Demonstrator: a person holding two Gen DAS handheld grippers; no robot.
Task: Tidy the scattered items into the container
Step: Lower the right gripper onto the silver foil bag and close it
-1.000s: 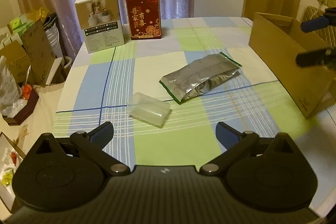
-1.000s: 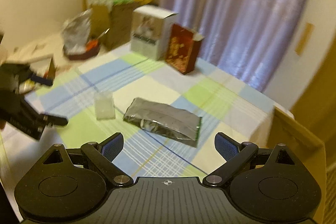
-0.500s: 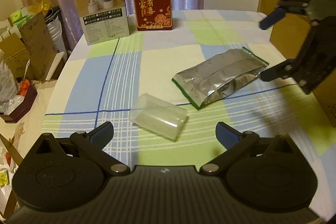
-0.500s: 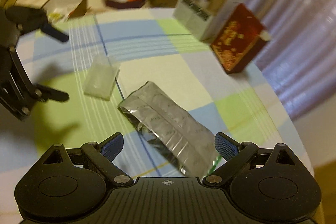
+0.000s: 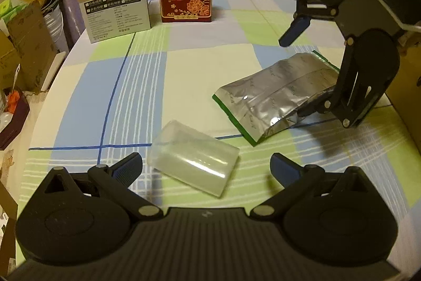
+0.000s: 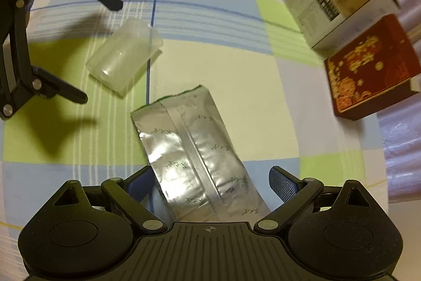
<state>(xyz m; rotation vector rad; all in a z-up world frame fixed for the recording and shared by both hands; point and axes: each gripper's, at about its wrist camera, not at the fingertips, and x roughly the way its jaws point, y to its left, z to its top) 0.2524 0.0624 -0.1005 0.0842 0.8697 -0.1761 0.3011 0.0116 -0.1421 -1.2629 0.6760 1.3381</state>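
Nothing boxed yet. Right gripper (image 6: 210, 182) wide, straddling foil pouch (image 6: 192, 157); left gripper (image 5: 206, 166) wide, by clear plastic case (image 5: 193, 166). Cardboard box (image 5: 405, 86) waits.

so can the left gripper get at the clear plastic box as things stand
Probably yes. The left gripper is open with the clear plastic box lying right between its fingers, nothing on top of it. The silver foil pouch and the right gripper sit apart, off to the side.

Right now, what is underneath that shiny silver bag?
The silver bag lies flat on the checked tablecloth, between the fingers of the open right claw. The cloth shows all around it; whatever lies directly beneath is covered.
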